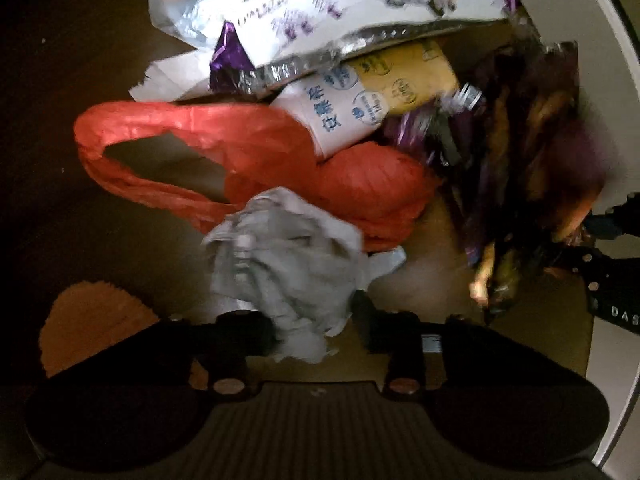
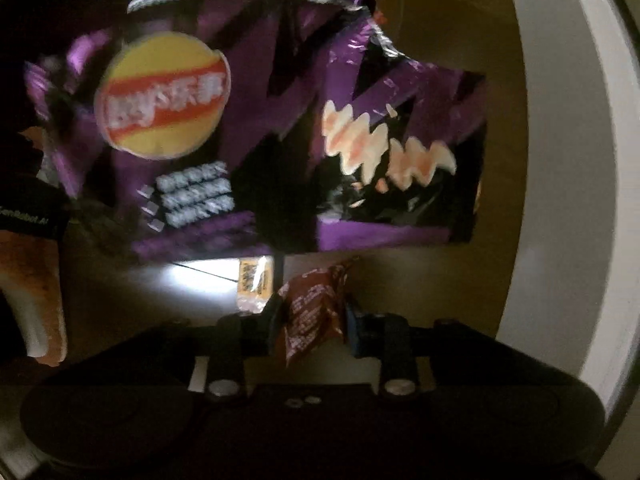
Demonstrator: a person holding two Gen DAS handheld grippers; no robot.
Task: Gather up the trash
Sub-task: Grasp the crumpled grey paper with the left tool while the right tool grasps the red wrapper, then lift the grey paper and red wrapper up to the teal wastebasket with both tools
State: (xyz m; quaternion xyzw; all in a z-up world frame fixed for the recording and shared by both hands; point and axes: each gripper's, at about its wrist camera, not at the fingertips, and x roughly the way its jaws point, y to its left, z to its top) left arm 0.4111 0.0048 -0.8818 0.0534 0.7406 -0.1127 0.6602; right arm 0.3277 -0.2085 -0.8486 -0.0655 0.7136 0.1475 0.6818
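Crumpled white tissue (image 1: 288, 268) sits pinched in the left gripper (image 1: 316, 328); the right gripper (image 2: 310, 320) clamps a small brown sachet (image 2: 316, 312) near a purple chip bag (image 2: 256, 128).

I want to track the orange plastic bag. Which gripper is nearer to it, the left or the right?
Left. The left gripper pinches a crumpled tissue right beside the orange bag. The right gripper holds a brown packet beyond the purple chip bag.
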